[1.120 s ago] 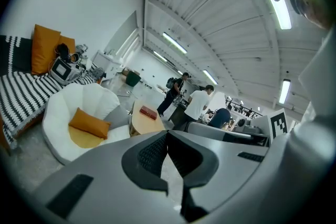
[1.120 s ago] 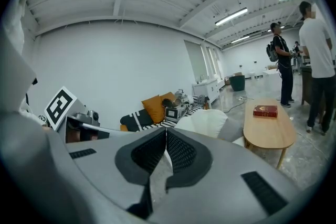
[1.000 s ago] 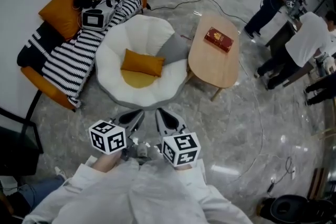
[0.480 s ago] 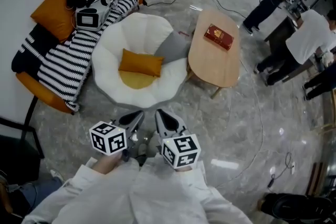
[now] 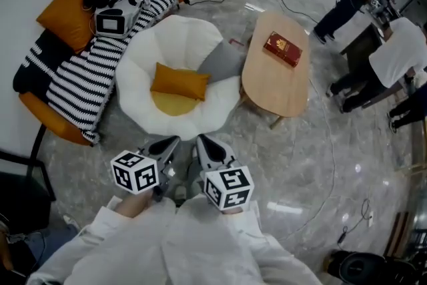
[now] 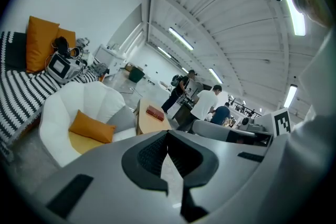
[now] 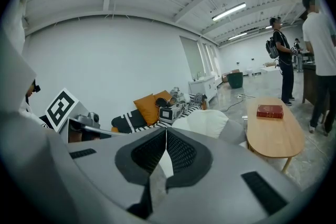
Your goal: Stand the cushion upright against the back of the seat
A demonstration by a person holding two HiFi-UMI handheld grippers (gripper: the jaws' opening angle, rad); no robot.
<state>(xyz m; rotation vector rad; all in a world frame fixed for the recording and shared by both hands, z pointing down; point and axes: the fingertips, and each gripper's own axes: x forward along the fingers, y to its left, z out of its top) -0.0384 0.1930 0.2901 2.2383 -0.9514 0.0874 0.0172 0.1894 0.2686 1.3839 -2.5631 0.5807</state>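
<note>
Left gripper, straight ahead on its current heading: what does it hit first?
Probably the front rim of the white chair, to the right of the orange cushion. The left gripper, shut and empty, aims there with nothing seen in between. Depth is unclear.

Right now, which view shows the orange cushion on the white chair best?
The head view: the orange cushion shows whole from above on the white chair. The left gripper view shows it smaller, from the side. The right gripper view does not show it.
</note>
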